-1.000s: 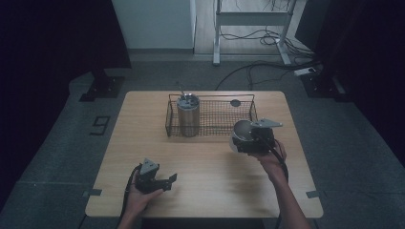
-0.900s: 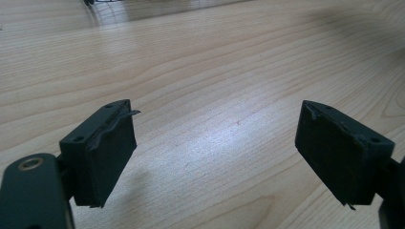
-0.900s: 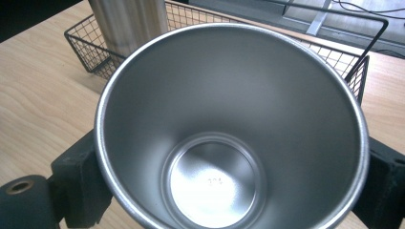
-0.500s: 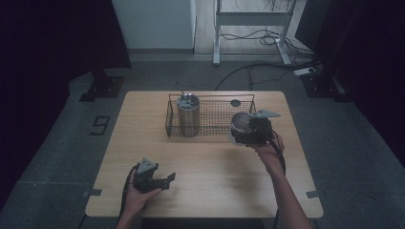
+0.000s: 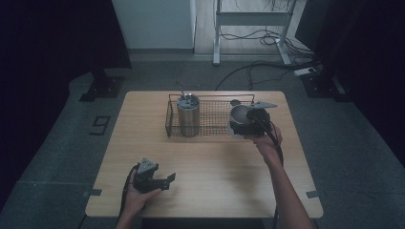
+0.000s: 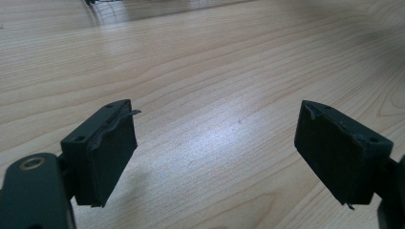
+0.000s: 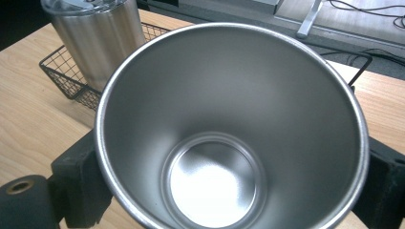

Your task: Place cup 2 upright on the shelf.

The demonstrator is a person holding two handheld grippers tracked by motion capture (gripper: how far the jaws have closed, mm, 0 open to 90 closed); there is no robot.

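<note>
At the lower left of the high view, the left hand-held gripper [image 5: 168,178] rests low over the tabletop [image 5: 215,162], unmoved from a second ago; its jaws have just been closing slightly, yet in the left gripper view they stand apart with nothing between them, only bare wood. At centre, a lidded steel tumbler [image 5: 188,114] stands upright in the left end of the wire basket [image 5: 215,121]. At the right, the right hand-held gripper [image 5: 244,125] is clamped on an open steel cup [image 7: 229,129] and has carried it up and toward the basket's right end since the earlier frames, so placement in the basket appears imminent. Hidden: the cup's outer wall and the pad contact, masked by its rim. Whether the cup already overlaps the basket rim cannot be determined.
</note>
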